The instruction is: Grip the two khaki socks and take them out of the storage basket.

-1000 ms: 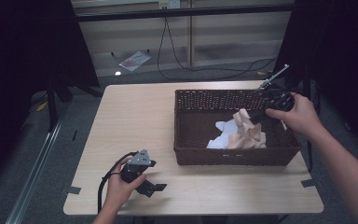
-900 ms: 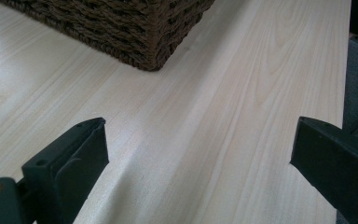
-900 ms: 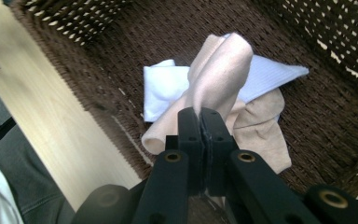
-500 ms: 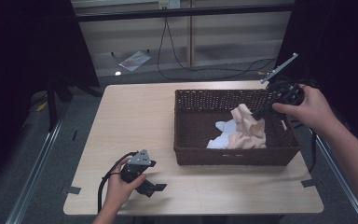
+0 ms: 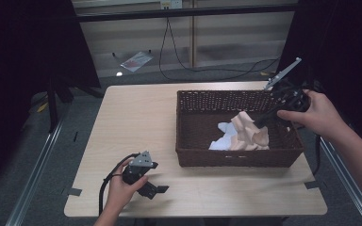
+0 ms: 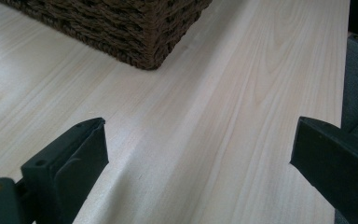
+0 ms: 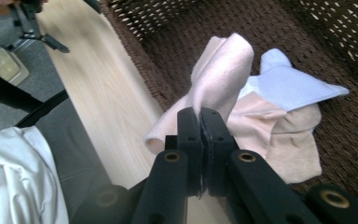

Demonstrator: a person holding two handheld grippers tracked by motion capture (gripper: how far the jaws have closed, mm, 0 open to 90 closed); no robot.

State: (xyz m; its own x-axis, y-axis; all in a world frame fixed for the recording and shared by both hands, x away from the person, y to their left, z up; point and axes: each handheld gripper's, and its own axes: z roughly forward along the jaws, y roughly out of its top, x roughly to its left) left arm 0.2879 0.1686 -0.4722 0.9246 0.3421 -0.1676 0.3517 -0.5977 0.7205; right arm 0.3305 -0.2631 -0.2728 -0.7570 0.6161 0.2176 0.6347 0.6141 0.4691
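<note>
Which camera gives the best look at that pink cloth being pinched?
The right gripper view: the pink cloth sits close up, clamped in the right gripper. The high view shows it small in the basket. The left gripper view faces the basket's outer corner.

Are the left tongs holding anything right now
No, the left tongs stand wide open over the bare wooden table, with nothing between their jaws.

Even overhead light on the pale table (image 5: 136, 122), surrounding room dark to near black, soft shadow beneath the basket (image 5: 239, 155) front wall, high view slightly soft and grainy — gripper views sharper at mid-range, near jaws blurred, faint sheen on the wood grain.
</note>
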